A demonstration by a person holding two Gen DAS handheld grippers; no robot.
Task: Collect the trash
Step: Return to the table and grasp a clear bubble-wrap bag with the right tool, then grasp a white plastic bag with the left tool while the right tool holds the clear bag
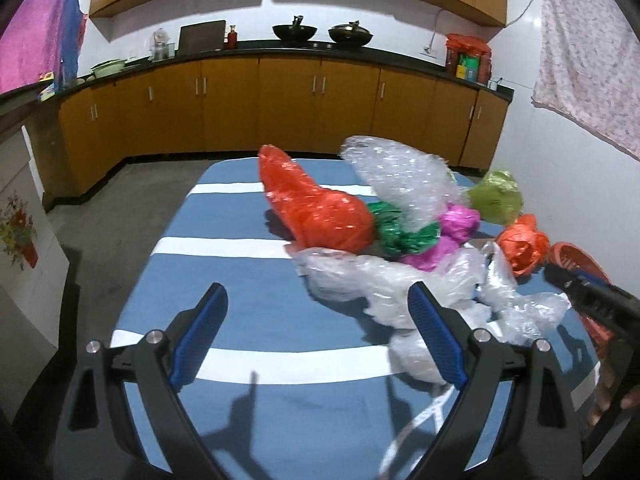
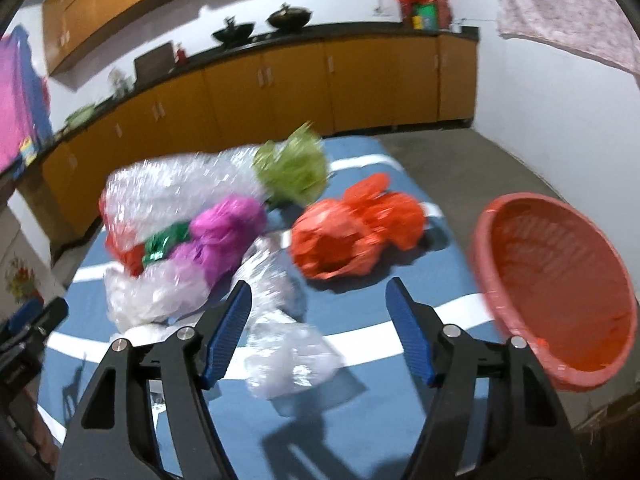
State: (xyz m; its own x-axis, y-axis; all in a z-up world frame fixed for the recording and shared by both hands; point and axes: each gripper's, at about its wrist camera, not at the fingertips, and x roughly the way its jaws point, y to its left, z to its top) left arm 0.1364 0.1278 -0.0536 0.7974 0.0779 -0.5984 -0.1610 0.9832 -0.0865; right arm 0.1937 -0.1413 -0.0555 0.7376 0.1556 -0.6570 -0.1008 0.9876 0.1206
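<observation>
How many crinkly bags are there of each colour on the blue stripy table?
Orange bags: 2, long one, small one
Green: 2, light green, dark shiny green
Pink-purple: 1
Bubble wrap: 1
Clear or white bags: about 3, tangled, hard to separate
Total: about 9

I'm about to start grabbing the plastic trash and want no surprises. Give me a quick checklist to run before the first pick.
1. Left gripper open, holding nothing: ok.
2. Right gripper open, holding nothing: ok.
3. Red basket within view, mouth unobstructed: ok.
4. Clear plastic bag lies just ahead of the right gripper: ok.
5. Orange bag lies apart from the pile: ok.
6. Right wrist view sharp: not ok, blurred.
</observation>
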